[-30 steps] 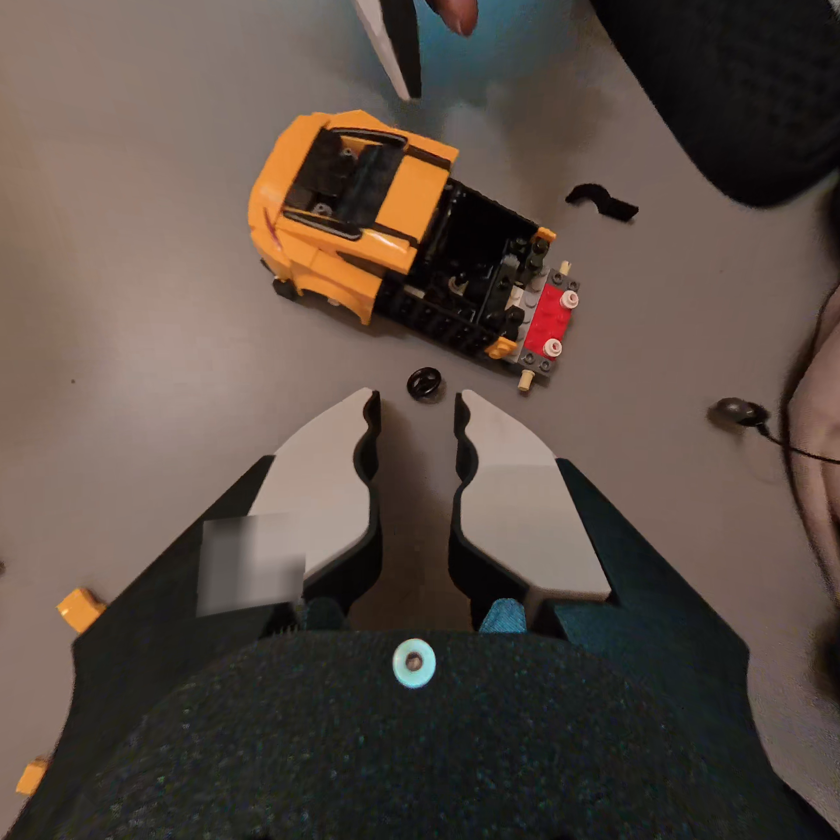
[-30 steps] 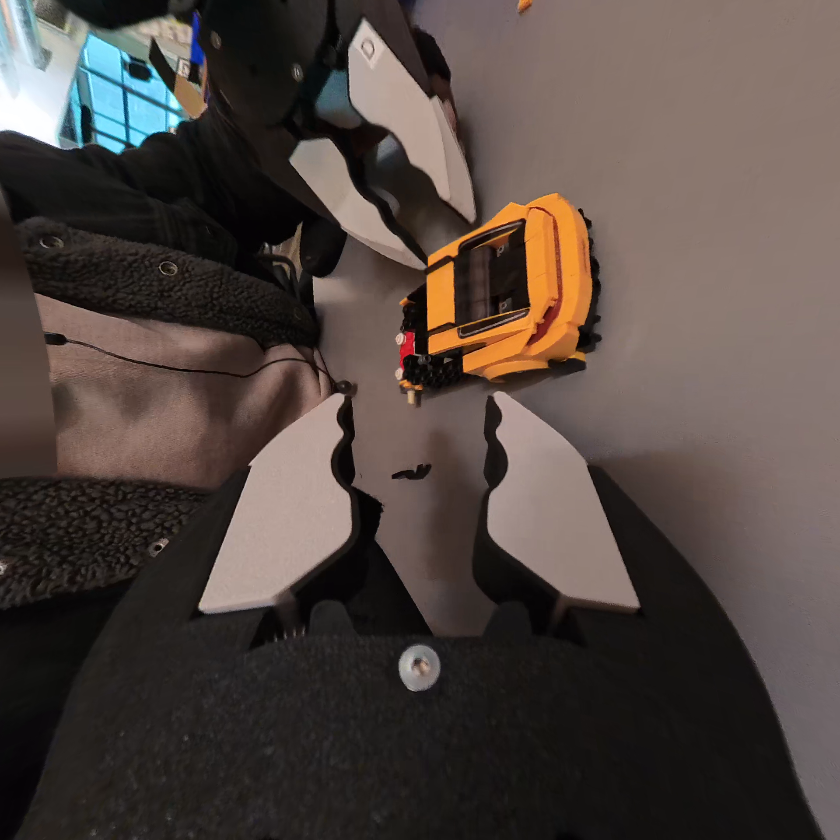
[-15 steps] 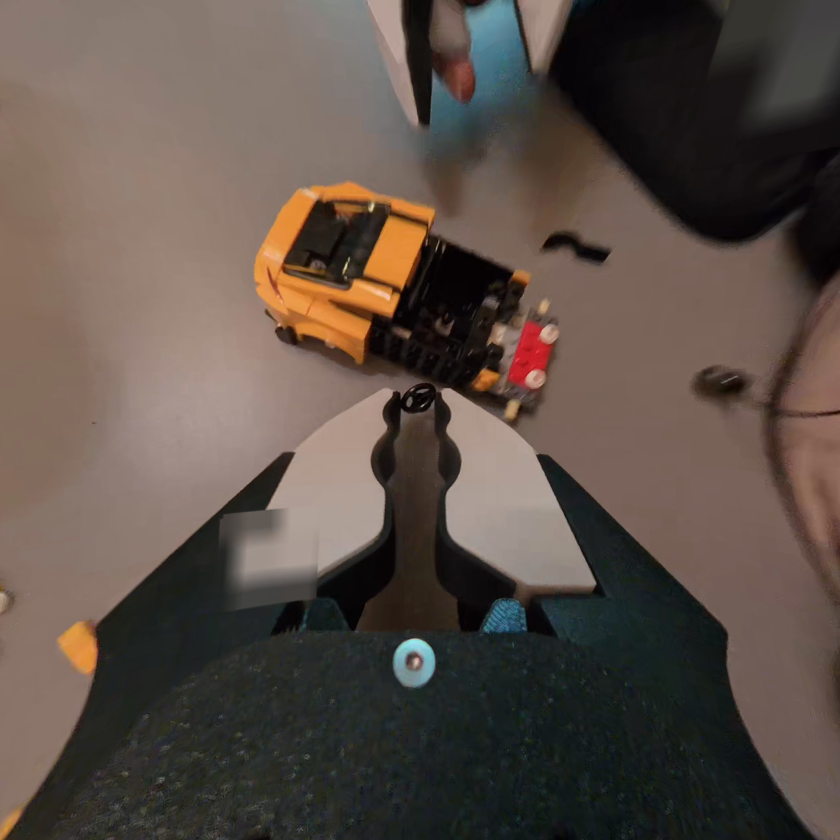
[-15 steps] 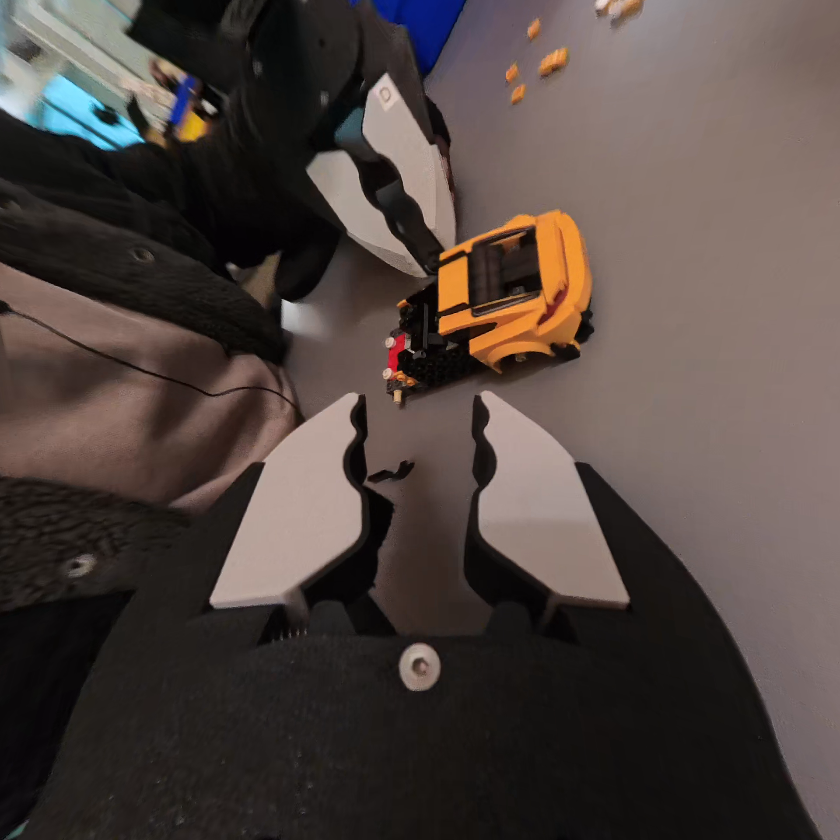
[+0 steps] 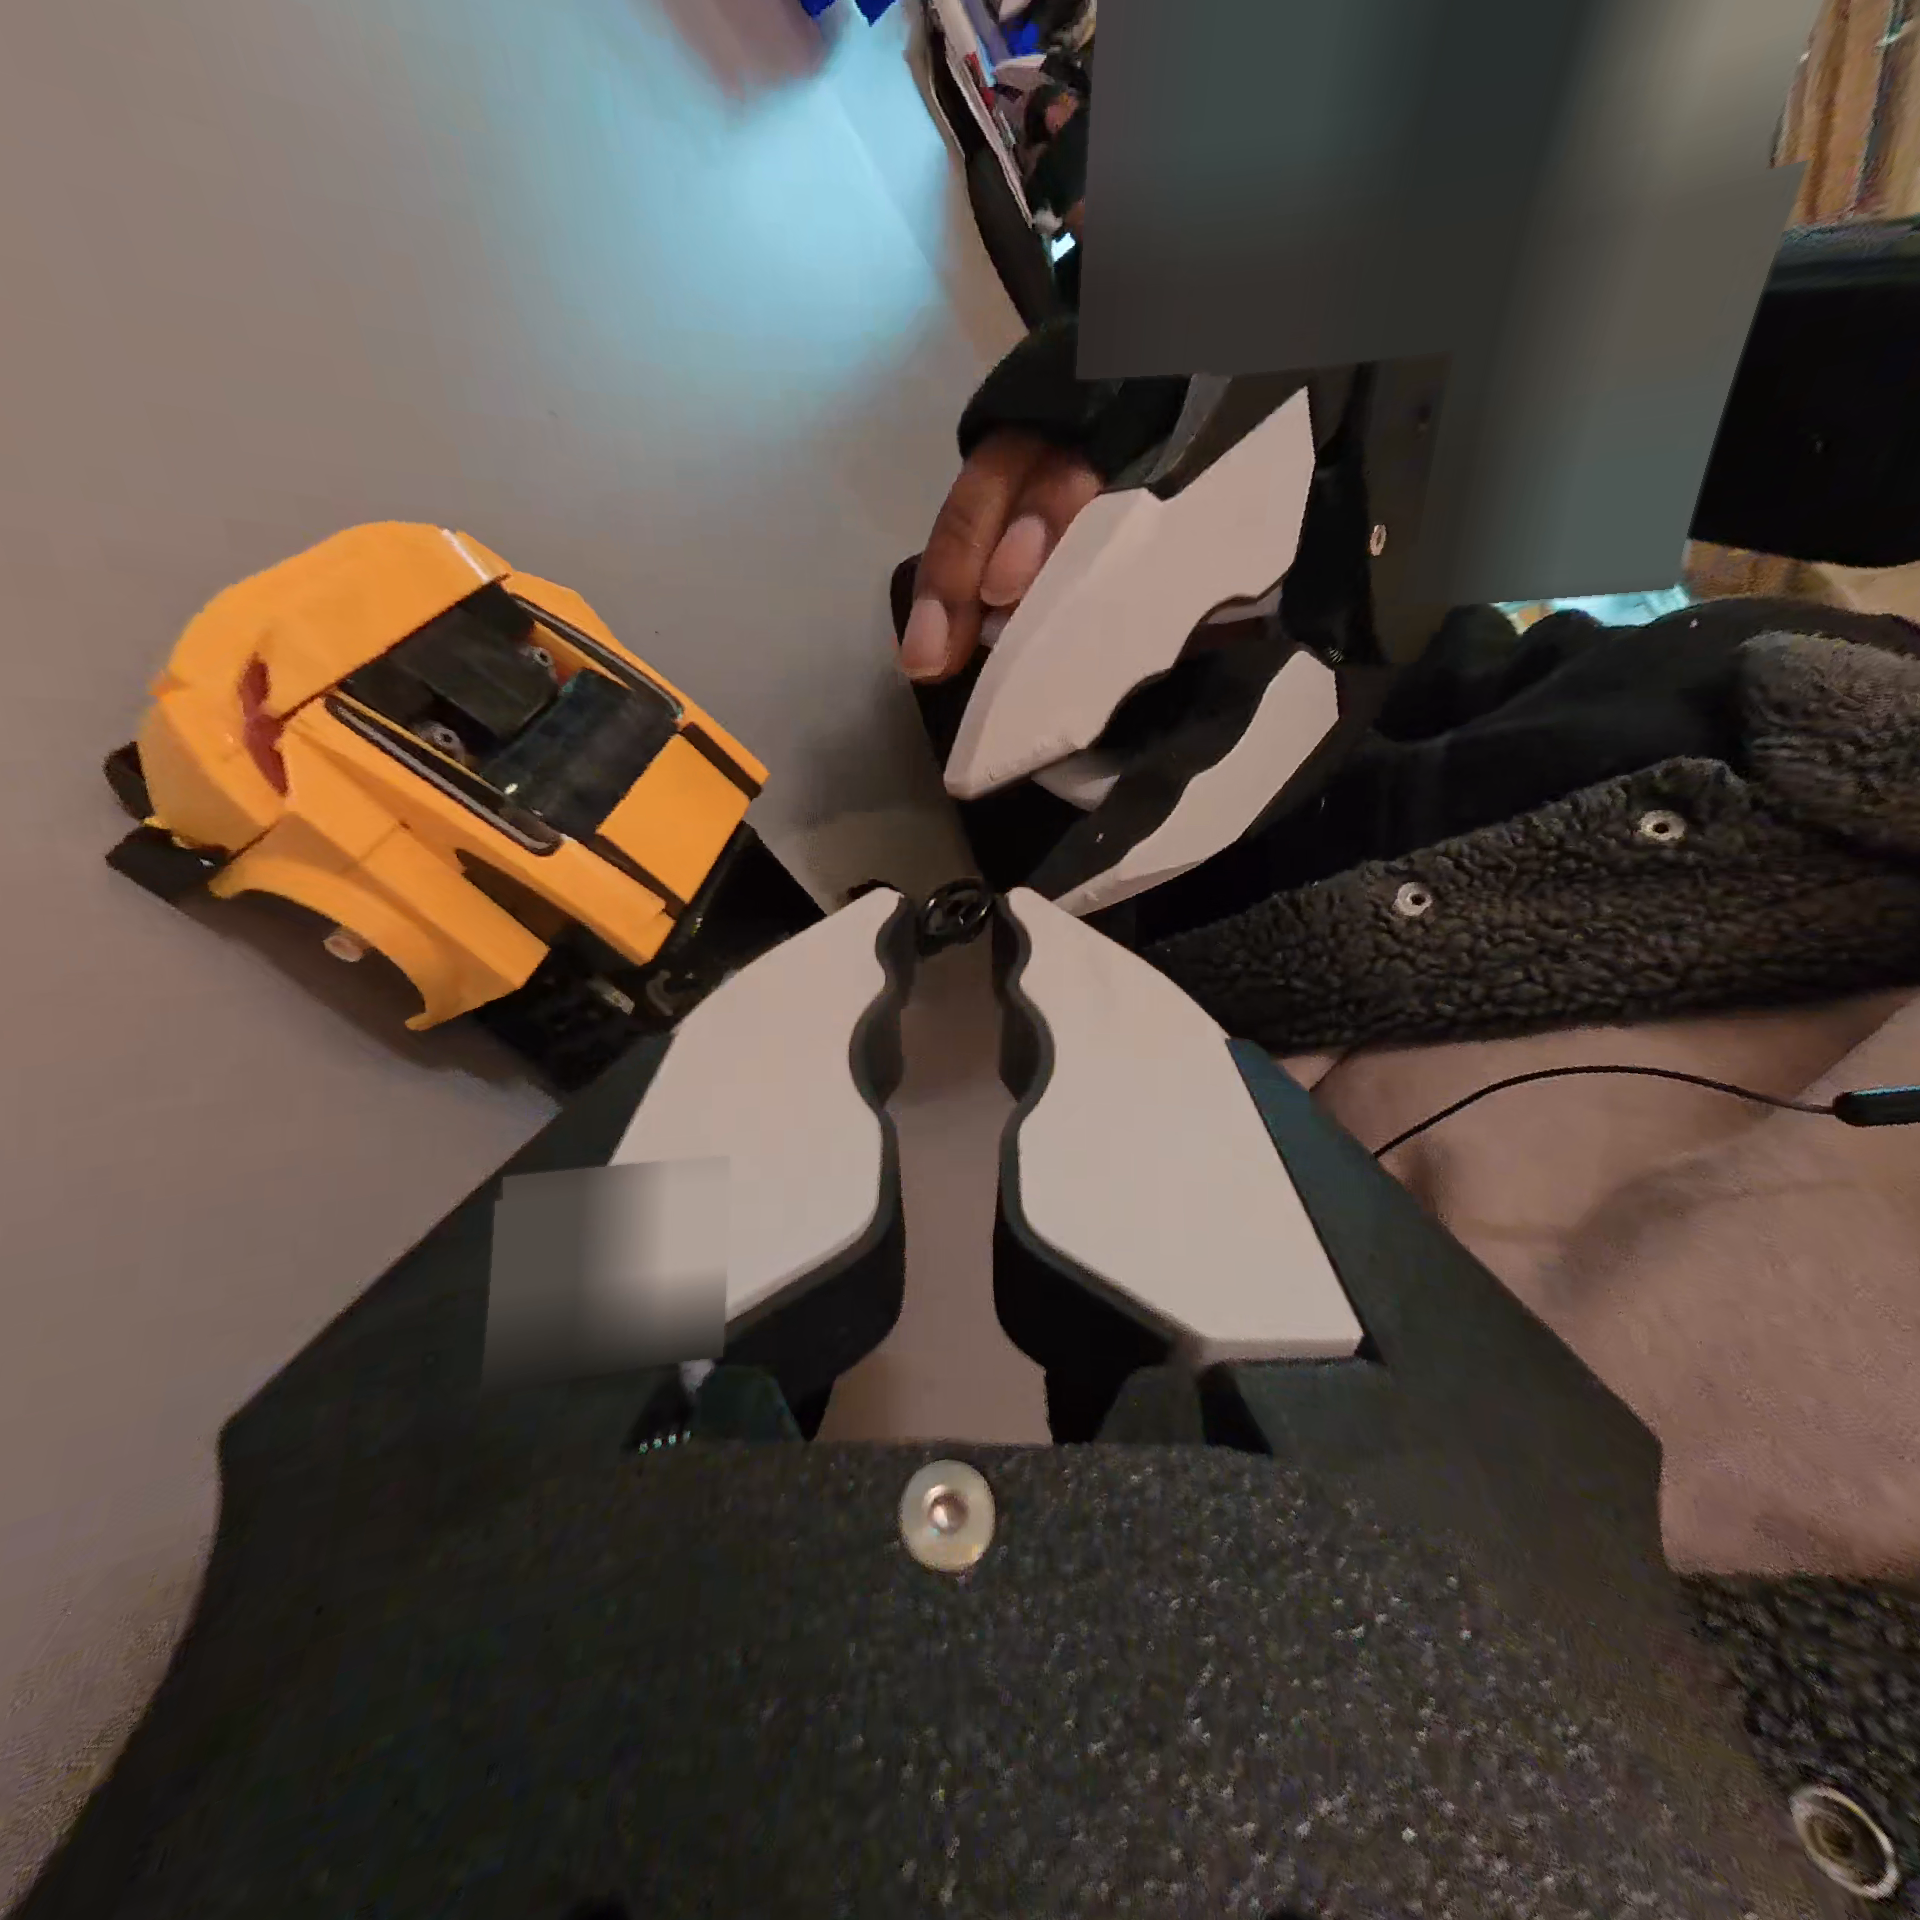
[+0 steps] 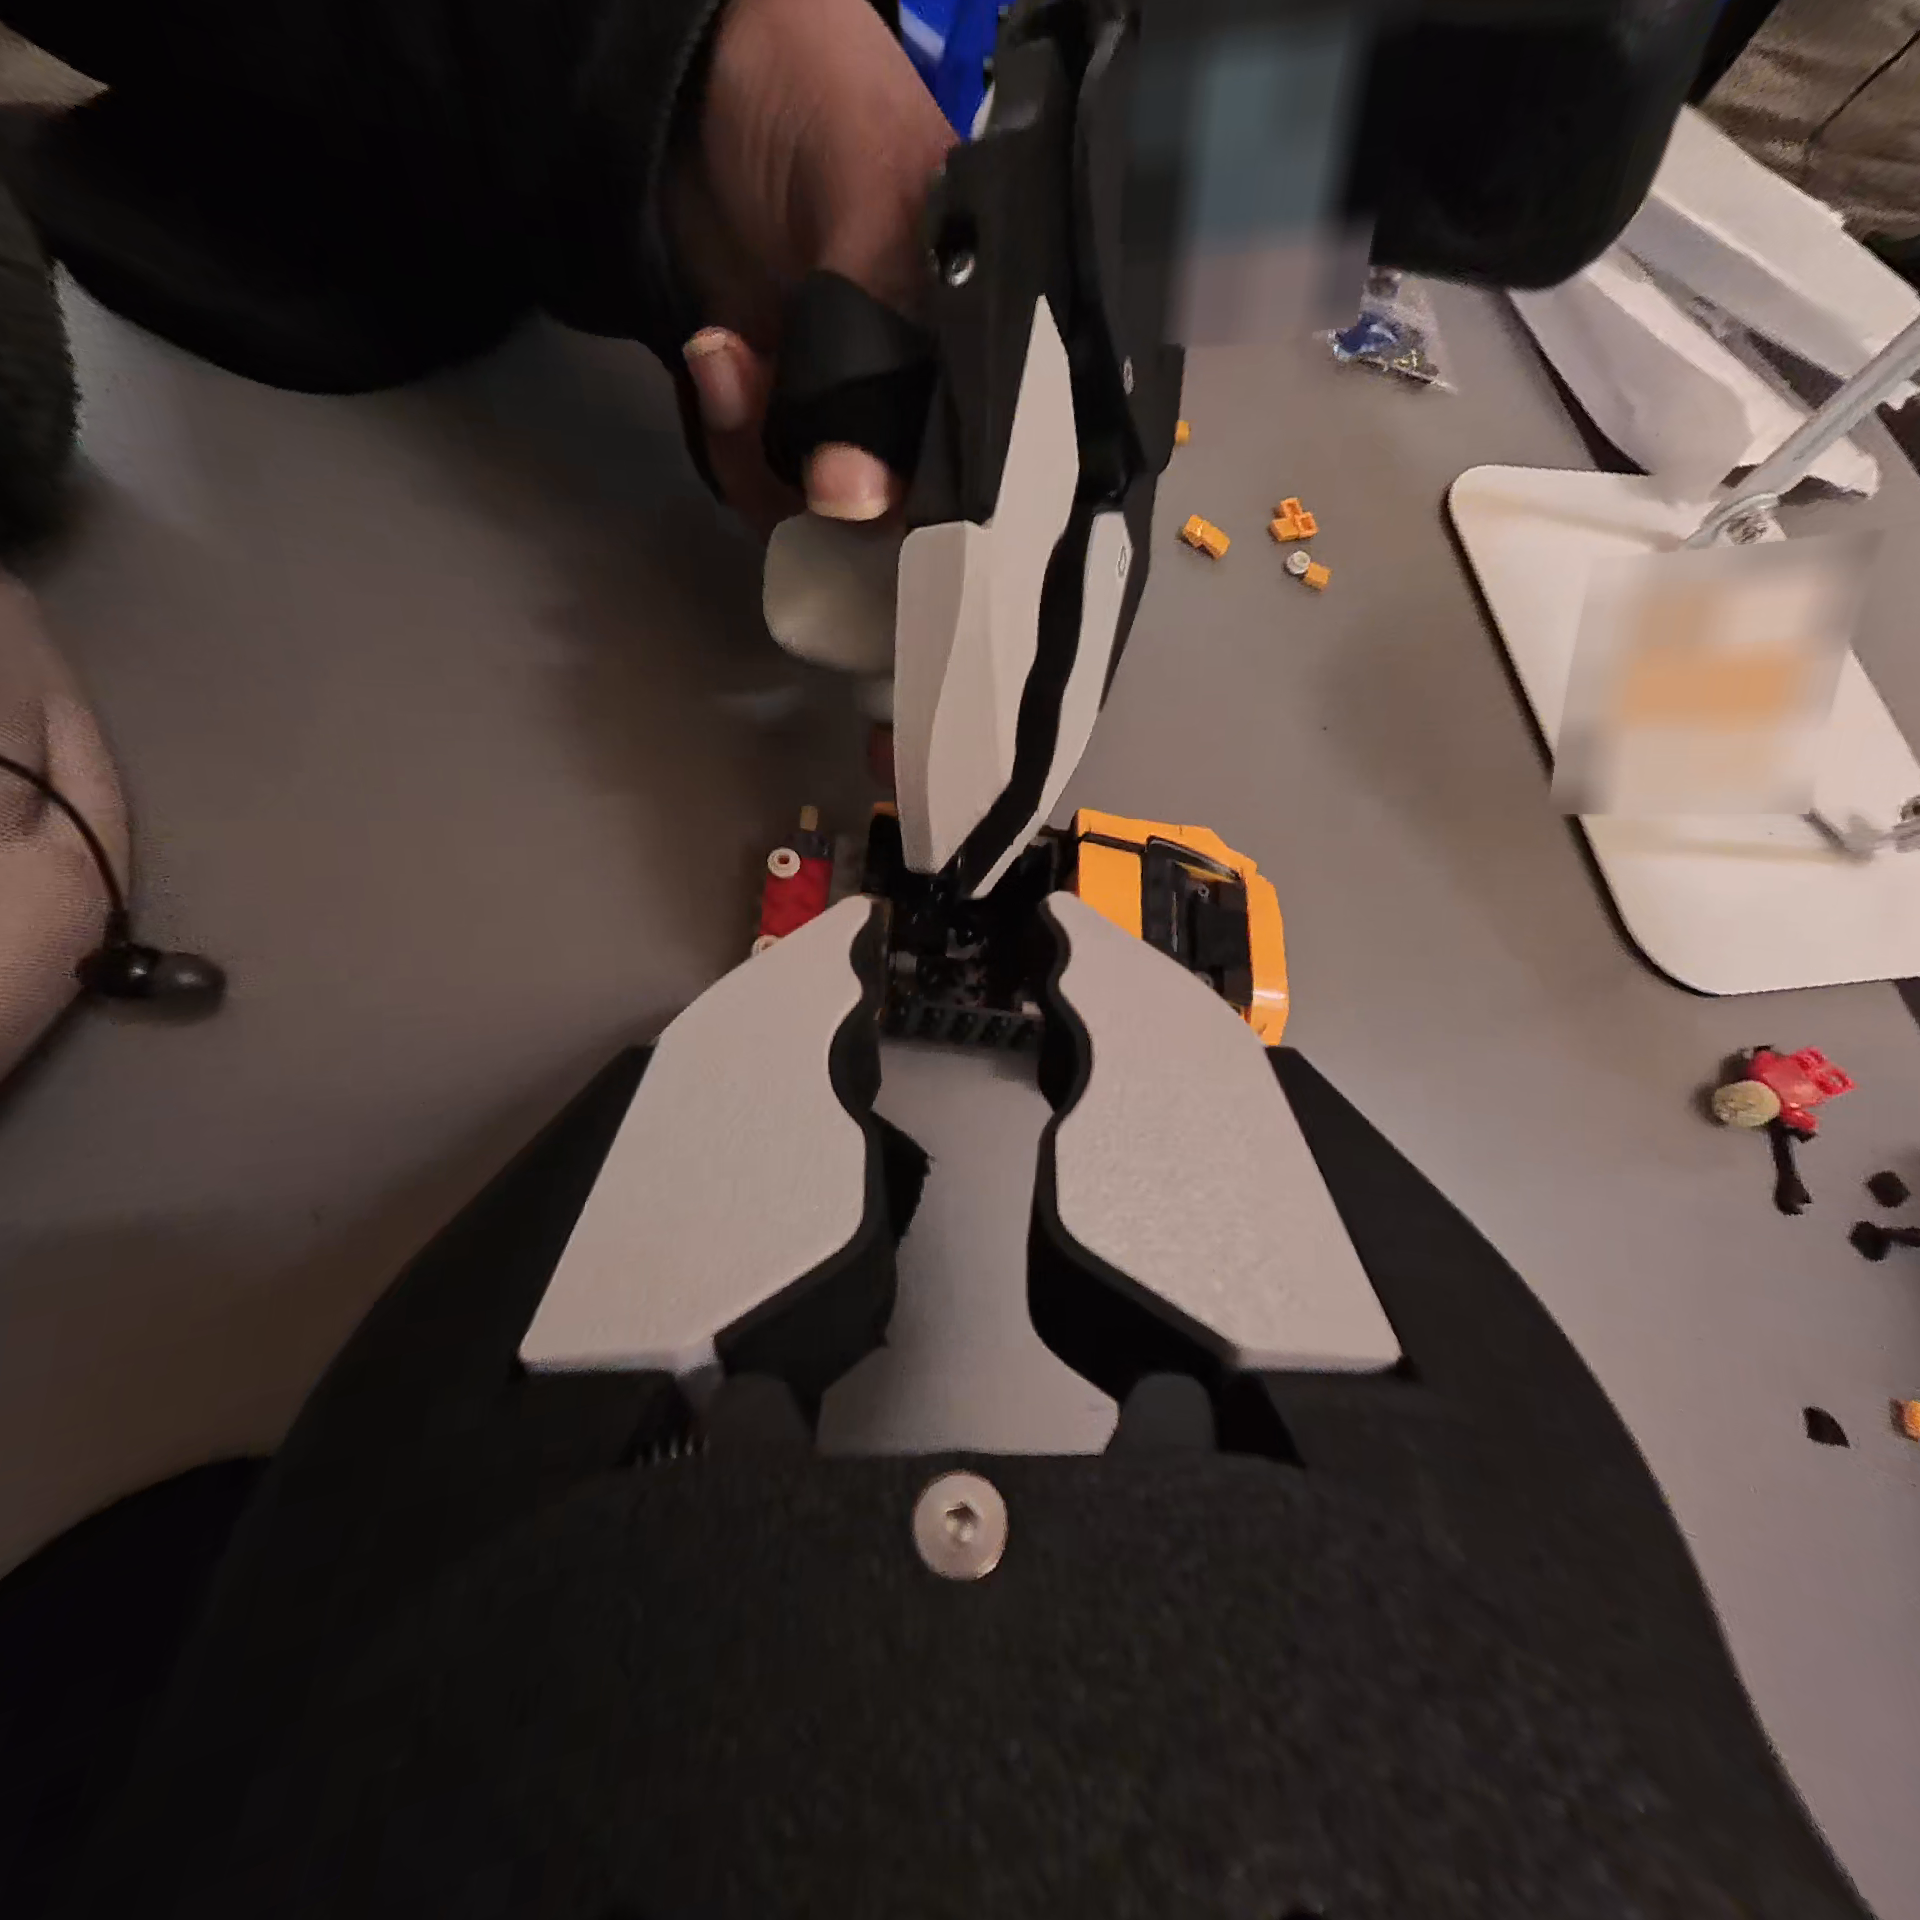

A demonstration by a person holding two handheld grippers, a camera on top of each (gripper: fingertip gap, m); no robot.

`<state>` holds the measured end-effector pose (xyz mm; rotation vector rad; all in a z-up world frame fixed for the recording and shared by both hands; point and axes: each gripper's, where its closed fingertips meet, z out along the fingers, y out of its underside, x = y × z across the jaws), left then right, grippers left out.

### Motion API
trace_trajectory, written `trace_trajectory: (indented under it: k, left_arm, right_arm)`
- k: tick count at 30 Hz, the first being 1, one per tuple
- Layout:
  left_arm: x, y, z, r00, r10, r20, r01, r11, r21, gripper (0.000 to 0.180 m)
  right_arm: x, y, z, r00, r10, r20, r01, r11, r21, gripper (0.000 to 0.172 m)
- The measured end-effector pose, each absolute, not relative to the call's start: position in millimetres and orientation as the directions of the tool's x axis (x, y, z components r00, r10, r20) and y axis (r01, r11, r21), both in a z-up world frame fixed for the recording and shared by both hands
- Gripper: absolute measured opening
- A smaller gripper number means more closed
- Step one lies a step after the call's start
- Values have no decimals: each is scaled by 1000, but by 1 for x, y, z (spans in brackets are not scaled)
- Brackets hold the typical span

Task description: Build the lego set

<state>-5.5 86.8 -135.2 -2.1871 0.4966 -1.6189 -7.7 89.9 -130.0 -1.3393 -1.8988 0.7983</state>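
The left gripper (image 5: pixel 954 920) is seen clamped on a small black steering wheel piece (image 5: pixel 951 916), which is pinched at the very fingertips, both pads pressed against its rim. The right gripper (image 6: pixel 956 914) is seen with its jaws partly apart; the black rear chassis section (image 6: pixel 961 982) of the toy car lies in the gap between its fingertips, and whether the pads press on it cannot be told.

The grey tabletop (image 6: pixel 416 727) is noted as the bearing surface. A white stand base (image 6: pixel 1558 727) is set at the right edge of the right wrist view. The orange brick-built toy car (image 5: pixel 436 769) rests on the table just left of the left gripper's fingers, with its black roof panel uppermost. A red plate with white studs (image 6: pixel 795 894) is fitted at the car's tail end. In the right wrist view the left gripper's fingertips are seen pointing down onto the open black section of the car, a hand (image 6: pixel 810 208) being closed around its handle.

Loose orange bricks (image 6: pixel 1288 520) are scattered beyond the car. A red piece (image 6: pixel 1792 1081) and small black pieces (image 6: pixel 1881 1216) lie at the right. A black earbud on a thin cable (image 6: pixel 156 971) rests at the left, beside a fleece-trimmed garment (image 5: pixel 1558 883).
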Motion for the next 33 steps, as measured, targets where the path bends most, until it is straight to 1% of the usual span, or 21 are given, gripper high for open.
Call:
trace_trajectory:
  k: [2, 5, 9, 10, 14, 16, 18, 20, 23, 28, 31, 33]
  left_arm:
    - [-5, 87, -135, 261, -467, 845, -48, -880, -472, 14]
    - [-4, 86, -133, 232, -463, 856, -46, -884, -465, 14]
    - [-5, 84, -132, 218, -477, 851, -59, -877, -477, 14]
    - [-5, 83, -132, 212, -481, 851, -65, -876, -478, 14]
    - [-7, 82, -134, 206, -495, 844, -72, -868, -491, 14]
    - [-10, 82, -133, 212, -529, 822, -80, -848, -525, 16]
    - [-17, 86, -137, 292, -613, 734, -119, -785, -608, 20]
    - [-25, 89, -146, 392, -707, 588, -213, -692, -690, 23]
    - [-32, 93, -161, 485, -806, 340, -378, -543, -750, 26]
    - [-22, 88, -164, 455, -885, 94, -536, -357, -765, 30]
    - [-19, 87, -169, 439, -898, 21, -599, -309, -738, 36]
    - [-17, 86, -172, 429, -903, -5, -627, -294, -721, 37]
  right_arm:
    - [-11, 87, -128, -260, 950, 173, 529, 290, -798, 20]
    - [-14, 87, -133, -276, 946, 169, 554, 300, -777, 18]
    - [-15, 83, -132, -298, 952, 74, 549, 234, -802, 7]
    - [-15, 84, -132, -296, 953, 64, 549, 225, -805, 2]
    - [-17, 83, -134, -298, 954, 18, 563, 191, -804, 1]
    - [-17, 84, -134, -283, 959, -29, 574, 146, -806, 1]
    - [-16, 91, -139, -254, 965, -56, 616, 117, -779, 1]
    - [-15, 96, -146, -236, 970, -62, 662, 114, -740, 1]
    - [-15, 97, -156, -244, 966, -84, 741, 130, -659, 1]
    - [-16, 95, -169, -279, 954, -114, 845, 187, -501, 2]
    - [-16, 98, -174, -285, 952, -114, 877, 211, -431, 2]
    - [-16, 96, -175, -295, 948, -117, 884, 224, -411, 2]
